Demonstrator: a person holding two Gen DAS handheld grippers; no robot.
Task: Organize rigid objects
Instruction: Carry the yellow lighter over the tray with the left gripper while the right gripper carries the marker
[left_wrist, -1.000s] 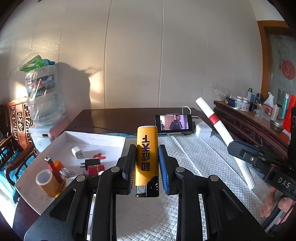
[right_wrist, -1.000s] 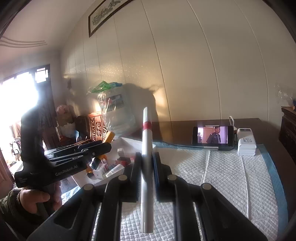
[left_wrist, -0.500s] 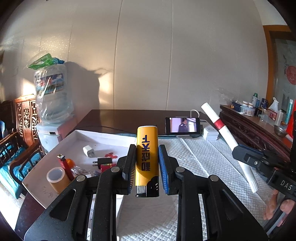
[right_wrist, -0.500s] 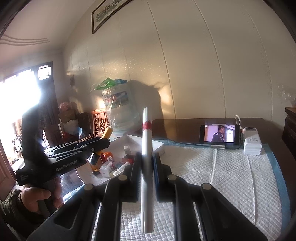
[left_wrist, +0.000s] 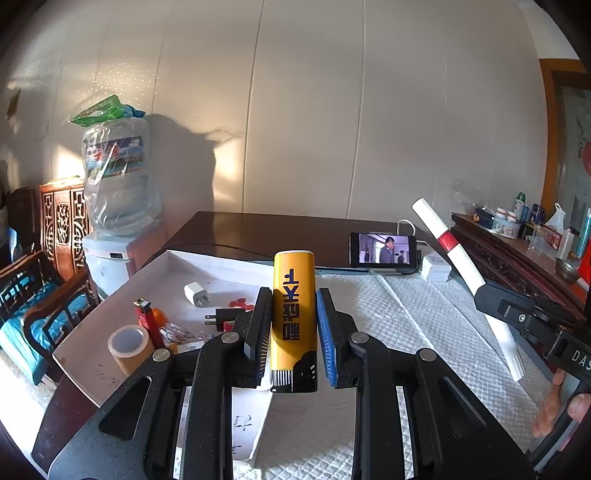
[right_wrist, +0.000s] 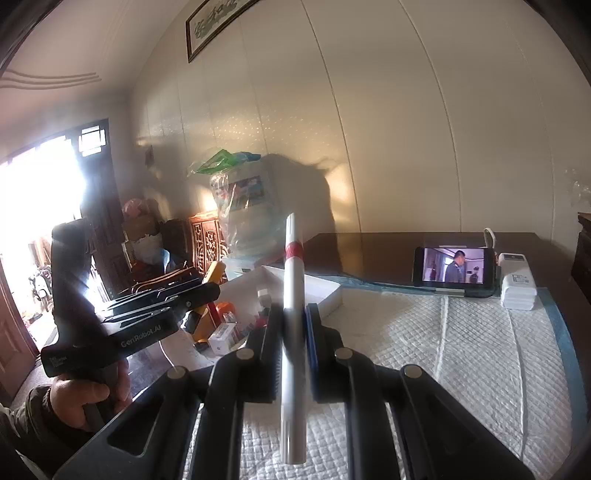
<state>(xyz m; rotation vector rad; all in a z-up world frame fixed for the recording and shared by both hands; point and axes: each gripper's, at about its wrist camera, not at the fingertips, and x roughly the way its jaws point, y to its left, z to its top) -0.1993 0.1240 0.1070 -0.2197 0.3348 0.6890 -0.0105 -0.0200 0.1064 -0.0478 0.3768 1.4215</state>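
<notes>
My left gripper (left_wrist: 294, 328) is shut on a yellow lighter (left_wrist: 294, 306) and holds it upright above the table, just right of a white tray (left_wrist: 85, 354). The tray holds a tape roll (left_wrist: 129, 347), a red lighter (left_wrist: 146, 317), a white charger (left_wrist: 195, 293) and a black plug (left_wrist: 221, 317). My right gripper (right_wrist: 293, 328) is shut on a white marker with a red band (right_wrist: 293, 295), held upright over the white quilted mat (right_wrist: 461, 350). The marker also shows in the left wrist view (left_wrist: 461, 266), at the right.
A phone (left_wrist: 382, 249) playing video stands at the mat's far edge beside a white power bank (left_wrist: 436, 267). A water dispenser with a bottle (left_wrist: 118, 192) stands left of the table. A dark sideboard (left_wrist: 517, 251) with bottles runs along the right.
Both grippers have swung left with their objects. The tray and water bottle now sit further right in each view.
</notes>
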